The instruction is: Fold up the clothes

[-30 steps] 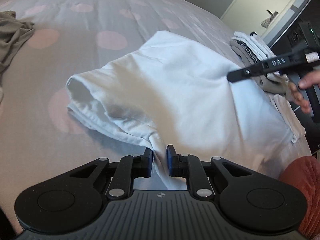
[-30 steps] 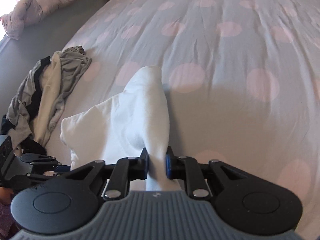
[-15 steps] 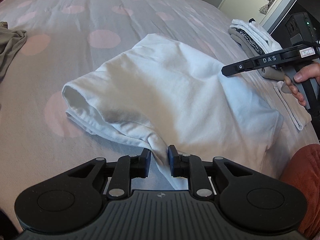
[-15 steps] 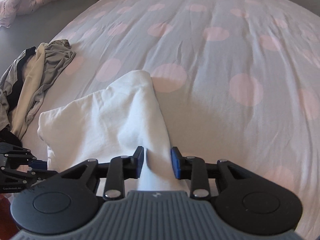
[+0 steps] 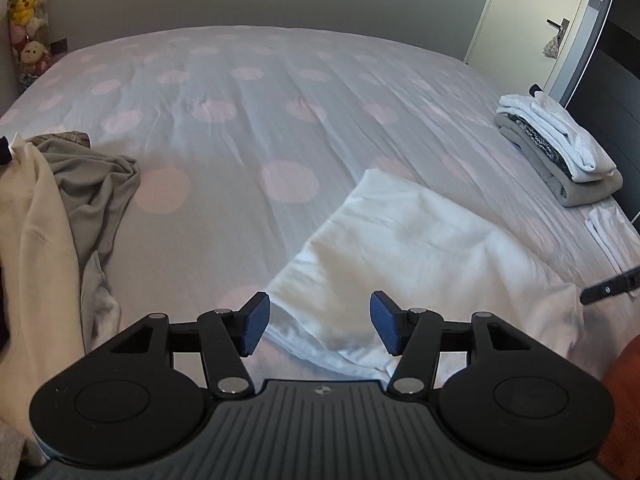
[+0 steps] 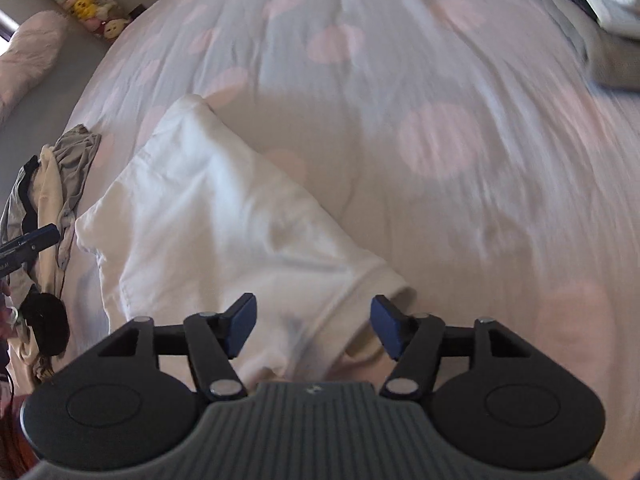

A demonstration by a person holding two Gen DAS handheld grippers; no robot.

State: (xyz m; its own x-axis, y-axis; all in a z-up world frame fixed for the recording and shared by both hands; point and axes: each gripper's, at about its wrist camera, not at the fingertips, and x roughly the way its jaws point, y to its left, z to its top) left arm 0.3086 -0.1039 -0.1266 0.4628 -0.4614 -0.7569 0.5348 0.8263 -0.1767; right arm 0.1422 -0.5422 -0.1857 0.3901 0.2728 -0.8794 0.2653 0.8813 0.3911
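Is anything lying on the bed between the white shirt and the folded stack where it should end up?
Nothing visible does. In the left wrist view, only bare spotted bed cover lies between the white shirt and the folded stack. The unfolded pile sits on the opposite side. Both the left gripper and right gripper are open, over the shirt's near edge.
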